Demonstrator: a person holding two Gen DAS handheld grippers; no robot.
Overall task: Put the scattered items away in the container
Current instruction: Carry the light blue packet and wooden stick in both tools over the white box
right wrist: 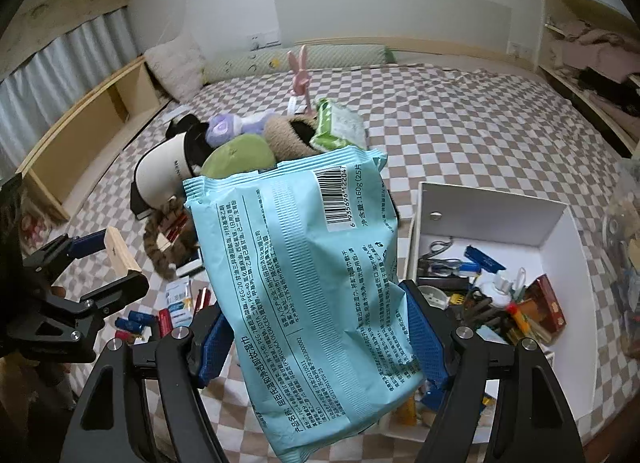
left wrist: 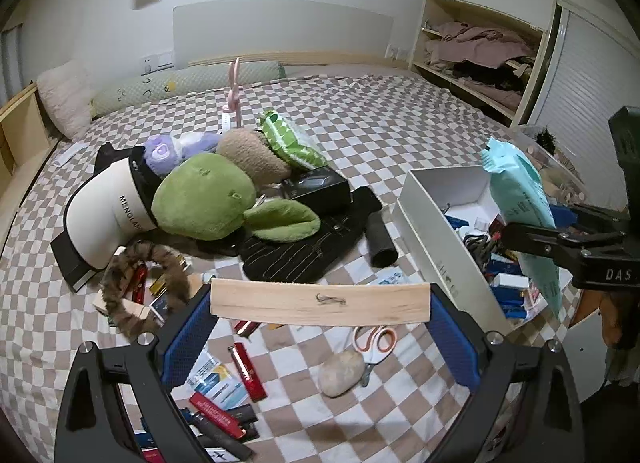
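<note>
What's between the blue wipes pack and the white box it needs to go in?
Nothing visible. The right tool holds the blue wipes pack in the air beside the white box, whose top is open. The box already holds clutter, but bare floor shows at its far end.

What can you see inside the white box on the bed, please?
The white box holds scissors, a blue item and a red box; the held blue packet covers its near corner.

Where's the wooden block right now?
The wooden block is clamped crosswise in the left gripper, held above the checkered bed, with the orange-handled scissors and a pale stone below and the white box to its right.
</note>
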